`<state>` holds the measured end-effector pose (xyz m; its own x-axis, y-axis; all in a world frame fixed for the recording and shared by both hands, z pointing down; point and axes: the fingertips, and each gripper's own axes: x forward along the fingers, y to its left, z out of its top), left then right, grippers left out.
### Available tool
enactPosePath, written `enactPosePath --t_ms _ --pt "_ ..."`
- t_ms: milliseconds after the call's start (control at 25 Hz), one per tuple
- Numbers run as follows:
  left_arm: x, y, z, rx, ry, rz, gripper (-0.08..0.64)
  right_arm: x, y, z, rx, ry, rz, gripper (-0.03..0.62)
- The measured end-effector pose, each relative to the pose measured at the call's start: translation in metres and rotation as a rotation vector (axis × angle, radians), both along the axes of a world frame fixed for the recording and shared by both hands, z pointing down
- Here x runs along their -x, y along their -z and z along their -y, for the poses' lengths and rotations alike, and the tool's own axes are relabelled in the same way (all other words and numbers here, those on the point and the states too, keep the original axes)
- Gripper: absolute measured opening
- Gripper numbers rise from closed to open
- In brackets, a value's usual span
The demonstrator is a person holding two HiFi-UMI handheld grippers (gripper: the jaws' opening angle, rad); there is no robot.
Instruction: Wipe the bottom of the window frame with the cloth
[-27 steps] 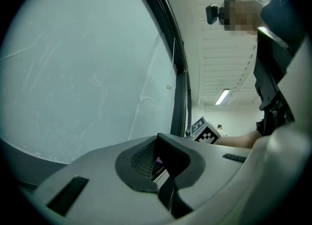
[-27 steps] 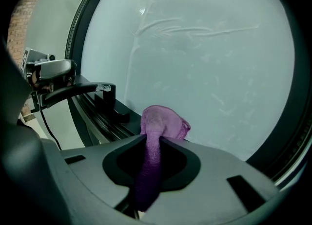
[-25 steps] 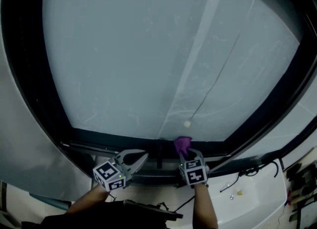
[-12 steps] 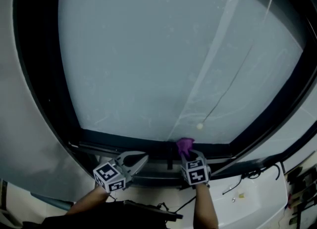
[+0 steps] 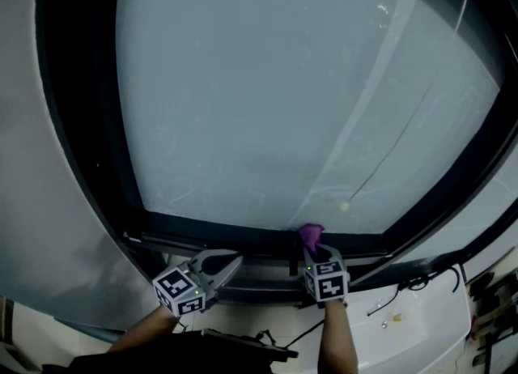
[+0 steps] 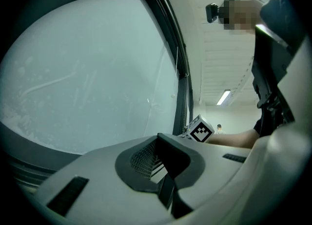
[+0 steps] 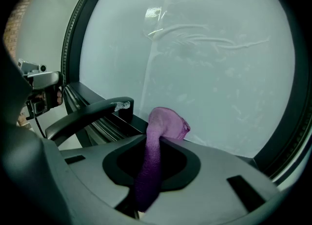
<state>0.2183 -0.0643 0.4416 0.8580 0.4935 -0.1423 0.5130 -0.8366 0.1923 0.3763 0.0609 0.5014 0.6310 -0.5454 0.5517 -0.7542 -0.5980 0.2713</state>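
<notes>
Head view: right gripper (image 5: 317, 251) clamped on purple cloth (image 5: 312, 235), which sits ahead of its jaws on the bottom frame rail (image 5: 210, 228); cloth now further left of the cord bead (image 5: 344, 206) – stroke probably under way

Left gripper view: left gripper (image 6: 163, 170) closed, empty

Right gripper view: cloth's contact with rail hidden beneath its own bunch

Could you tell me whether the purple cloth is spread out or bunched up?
Bunched up: the cloth sticks out as a narrow wad from the right gripper's closed jaws.
</notes>
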Motion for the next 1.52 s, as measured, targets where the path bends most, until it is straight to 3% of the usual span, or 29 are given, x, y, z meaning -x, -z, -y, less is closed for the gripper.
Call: enactPosePath --t_ms 320,880,1200,1520 --pt "0.012 -0.006 0.013 0.018 0.008 0.012 0.002 0.014 0.012 0.013 0.006 0.05 -0.039 0.075" --pt "0.02 -0.011 -0.014 0.032 0.144 0.034 0.002 0.047 0.018 0.033 0.02 0.413 -0.132 0.075" --pt "0.03 -0.014 -0.022 0.021 0.235 0.044 0.002 0.053 0.01 0.032 -0.151 0.44 -0.031 0.075" --pt "0.052 -0.021 -0.019 0.009 0.359 0.064 0.002 0.057 0.006 0.031 -0.242 0.419 -0.06 0.075"
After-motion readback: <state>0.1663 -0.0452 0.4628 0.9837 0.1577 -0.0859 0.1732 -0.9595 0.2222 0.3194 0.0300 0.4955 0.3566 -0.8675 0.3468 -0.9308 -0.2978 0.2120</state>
